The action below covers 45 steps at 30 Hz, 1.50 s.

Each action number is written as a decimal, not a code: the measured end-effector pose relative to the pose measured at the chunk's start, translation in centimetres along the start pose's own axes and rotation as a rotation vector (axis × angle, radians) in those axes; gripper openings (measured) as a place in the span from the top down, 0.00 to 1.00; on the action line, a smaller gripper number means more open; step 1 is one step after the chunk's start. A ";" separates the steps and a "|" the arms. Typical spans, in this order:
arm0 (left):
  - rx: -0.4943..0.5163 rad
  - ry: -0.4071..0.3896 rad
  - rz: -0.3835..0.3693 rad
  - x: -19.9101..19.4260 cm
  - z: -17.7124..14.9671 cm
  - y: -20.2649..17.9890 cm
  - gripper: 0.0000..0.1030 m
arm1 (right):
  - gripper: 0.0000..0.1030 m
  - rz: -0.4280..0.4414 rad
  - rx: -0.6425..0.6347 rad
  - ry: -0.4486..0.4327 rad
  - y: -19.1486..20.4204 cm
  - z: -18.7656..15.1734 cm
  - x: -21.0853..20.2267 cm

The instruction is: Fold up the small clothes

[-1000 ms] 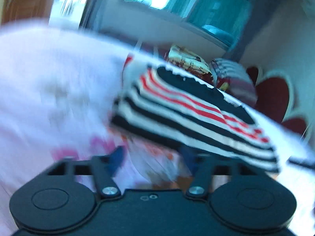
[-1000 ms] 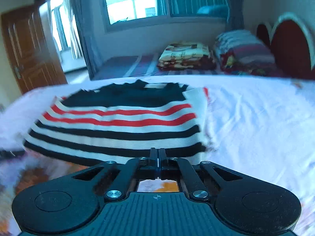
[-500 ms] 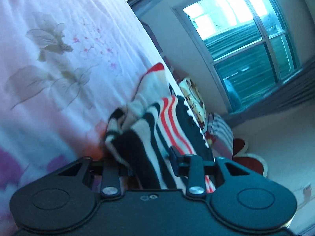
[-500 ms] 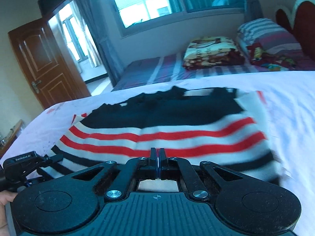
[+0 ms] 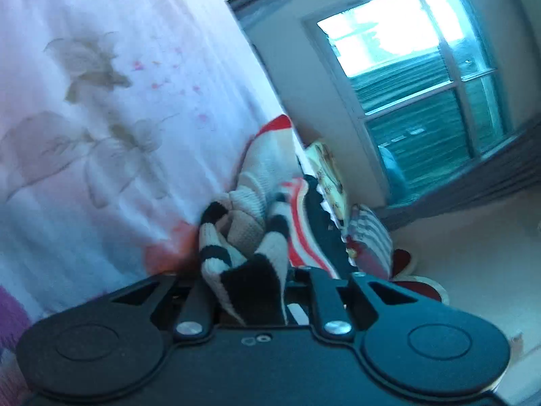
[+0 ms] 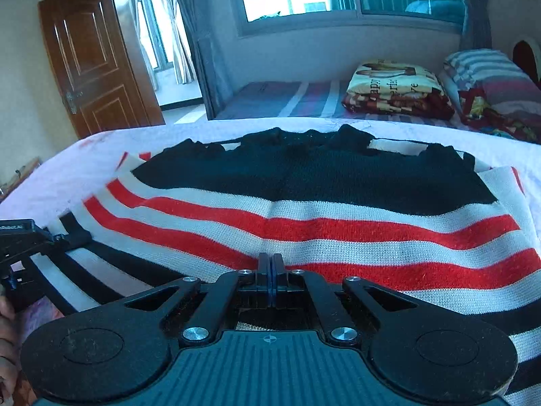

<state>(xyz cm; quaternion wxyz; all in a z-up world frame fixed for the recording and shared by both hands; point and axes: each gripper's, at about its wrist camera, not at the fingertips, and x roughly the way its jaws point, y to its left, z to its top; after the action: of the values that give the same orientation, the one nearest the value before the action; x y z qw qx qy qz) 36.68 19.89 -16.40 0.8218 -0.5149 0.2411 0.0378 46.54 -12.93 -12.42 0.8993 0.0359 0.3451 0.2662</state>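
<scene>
Left tool (image 5: 250, 291) closing on bunched striped sweater (image 6: 304, 209) — right tool (image 6: 270, 270) pressed together above it.

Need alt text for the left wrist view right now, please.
The left claw is closing on a bunched edge of the striped sweater, black, white and red, lying on a floral bedsheet. A bright window fills the tilted background.

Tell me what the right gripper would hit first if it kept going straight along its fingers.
The striped sweater. The right gripper is shut and angled down over it, so it would most likely meet the red and white stripes just ahead, with the bedsheet beneath. Exact clearance is unclear.
</scene>
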 end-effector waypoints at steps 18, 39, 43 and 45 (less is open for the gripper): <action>0.848 0.281 0.034 9.3 -15.4 -24.4 0.78 | 1.00 -0.017 0.586 -0.221 -15.5 -1.6 -13.3; 0.684 0.213 0.084 5.9 -7.0 -15.0 0.29 | 0.34 0.271 0.791 -0.001 -16.3 -1.1 -10.8; 0.689 0.256 0.102 7.9 -8.2 -14.4 0.27 | 0.34 0.268 0.753 0.017 -15.7 -0.8 -8.9; 0.721 0.272 0.145 8.5 -8.5 -14.5 0.26 | 0.41 0.242 0.694 0.015 -15.0 -0.2 -8.4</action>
<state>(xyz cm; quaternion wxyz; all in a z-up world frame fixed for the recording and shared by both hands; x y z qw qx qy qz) 45.65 4.15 -11.11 0.9057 -0.1752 0.3814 -0.0602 48.04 -30.06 -11.21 0.7930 0.3777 0.4146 0.2379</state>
